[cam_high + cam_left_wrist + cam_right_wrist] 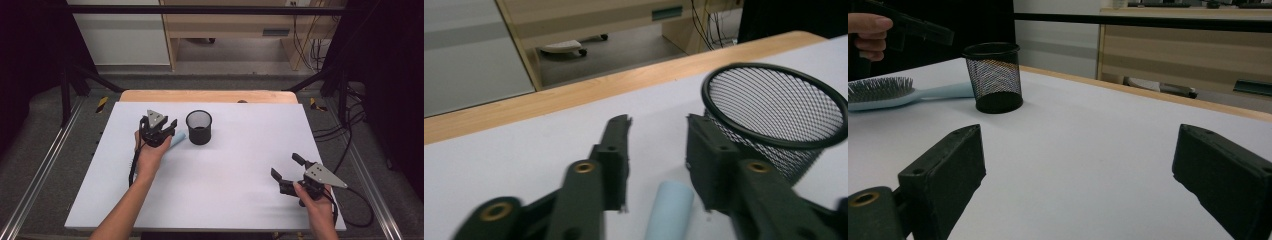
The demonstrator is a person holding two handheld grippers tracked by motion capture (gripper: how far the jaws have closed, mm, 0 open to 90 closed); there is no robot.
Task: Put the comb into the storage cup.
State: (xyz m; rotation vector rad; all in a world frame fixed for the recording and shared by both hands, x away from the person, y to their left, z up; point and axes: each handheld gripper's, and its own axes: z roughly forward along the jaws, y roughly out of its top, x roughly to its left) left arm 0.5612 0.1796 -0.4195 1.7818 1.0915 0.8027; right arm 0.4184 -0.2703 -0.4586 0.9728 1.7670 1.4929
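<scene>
Left gripper view puts your left gripper [656, 150] right over the pale blue handle of the hairbrush [670, 212], jaws parted with the handle lying on the table between and below them, not yet pinched. The brush lies flat on the white table [235, 170], its handle end just beside the black mesh cup [774, 120] and its bristled head [879, 90] pointing away from the cup, as the right gripper view makes plain. Your main risk is that closeness: the right-hand jaw already sits near the cup's wall, so if you drop or close carelessly it may nudge the cup, which looks light and could slide or tip. The handle is rounded and smooth, so a pinch taken off-centre could squirt it sideways or roll the brush onto its bristles. If you mean to stand it in the cup, grabbing near the very end of the handle would leave the heavier head hanging far out, and it could swing in your grip; the head end going up also makes the cup top-heavy, so a hasty release might topple it. Your right gripper [290, 175] hovers wide open at the near right corner, holding nothing and well apart from the cup, too far to steady it.
</scene>
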